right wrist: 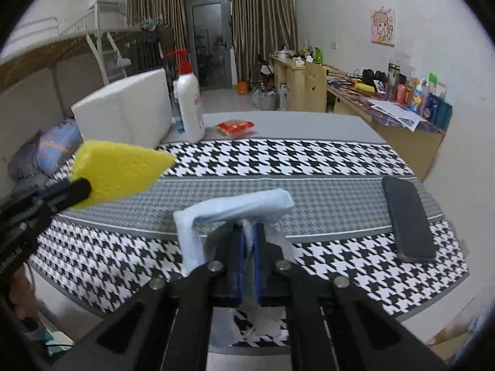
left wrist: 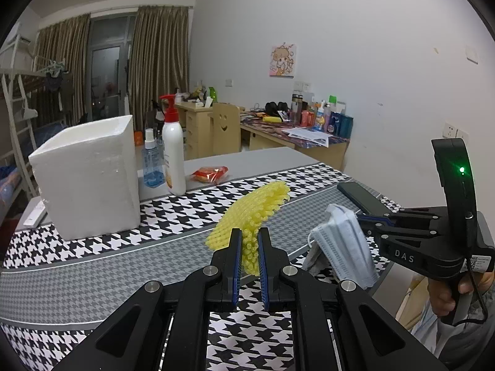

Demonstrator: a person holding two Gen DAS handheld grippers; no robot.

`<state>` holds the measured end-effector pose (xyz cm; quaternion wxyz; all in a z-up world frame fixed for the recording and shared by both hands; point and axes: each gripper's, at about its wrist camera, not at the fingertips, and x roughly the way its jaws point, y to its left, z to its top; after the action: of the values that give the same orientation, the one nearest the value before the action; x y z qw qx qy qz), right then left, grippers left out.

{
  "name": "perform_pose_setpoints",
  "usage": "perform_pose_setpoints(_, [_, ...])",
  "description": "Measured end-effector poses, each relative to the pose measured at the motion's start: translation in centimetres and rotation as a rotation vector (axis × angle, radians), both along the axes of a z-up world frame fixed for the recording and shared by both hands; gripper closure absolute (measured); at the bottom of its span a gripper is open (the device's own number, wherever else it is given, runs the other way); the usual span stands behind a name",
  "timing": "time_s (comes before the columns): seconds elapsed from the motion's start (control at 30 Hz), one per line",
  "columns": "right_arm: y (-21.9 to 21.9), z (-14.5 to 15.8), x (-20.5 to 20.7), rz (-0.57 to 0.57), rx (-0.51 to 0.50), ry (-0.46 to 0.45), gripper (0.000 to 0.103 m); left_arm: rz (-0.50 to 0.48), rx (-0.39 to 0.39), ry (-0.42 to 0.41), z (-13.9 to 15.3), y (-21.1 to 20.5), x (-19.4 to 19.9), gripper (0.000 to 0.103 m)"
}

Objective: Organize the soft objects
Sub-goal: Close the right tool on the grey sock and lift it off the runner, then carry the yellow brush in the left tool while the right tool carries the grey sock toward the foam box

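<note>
Where the houndstooth-patterned black, white and grey cloth covers the bench (right wrist: 309,160), a tall white foam box (left wrist: 89,176) stands at the far left, with a white pump bottle with a red top (left wrist: 173,151) and a small clear blue spray bottle (left wrist: 152,164) just beside it, a red snack packet (left wrist: 210,173) lying farther back, and a flat black phone (right wrist: 408,219) resting near the right edge. Nothing stands between the box and the two held things. The left gripper (left wrist: 250,253) is pinching a yellow bristly sponge pad (left wrist: 253,210) by its near end, so the pad juts forward above the cloth, tilted up. The right gripper (right wrist: 247,247) is pressed together on a folded pale blue face mask (right wrist: 235,207), which droops to either side of its fingers, clear of the bench in the left wrist view. There the mask hangs just right of the yellow pad, apart from it. The person's hand (left wrist: 448,293) on the right handle is cut off at the frame edge, and the mask's lower folds are blurred behind the fingers.
</note>
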<state>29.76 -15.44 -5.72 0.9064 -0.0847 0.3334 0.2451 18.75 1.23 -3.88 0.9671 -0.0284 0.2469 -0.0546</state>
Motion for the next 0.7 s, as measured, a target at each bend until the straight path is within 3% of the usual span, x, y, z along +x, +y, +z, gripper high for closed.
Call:
perform_pose_setpoints(0.3, [-0.3, 0.9, -1.5, -0.007, -0.013, -0.054, 0.096, 0.005, -0.004, -0.001, 0.1, 0.2, -0.9, 0.092])
perform_pose_setpoints(0.5, [-0.2, 1.7, -2.8, -0.027, -0.088, -0.137, 0.096, 0.005, 0.002, -0.012, 0.4, 0.0, -1.4, 0.092])
perform_pose_setpoints(0.7, [-1.2, 3.3, -3.1, -0.025, -0.026, -0.156, 0.096, 0.008, 0.009, -0.028, 1.0, 0.0, -2.0, 0.092])
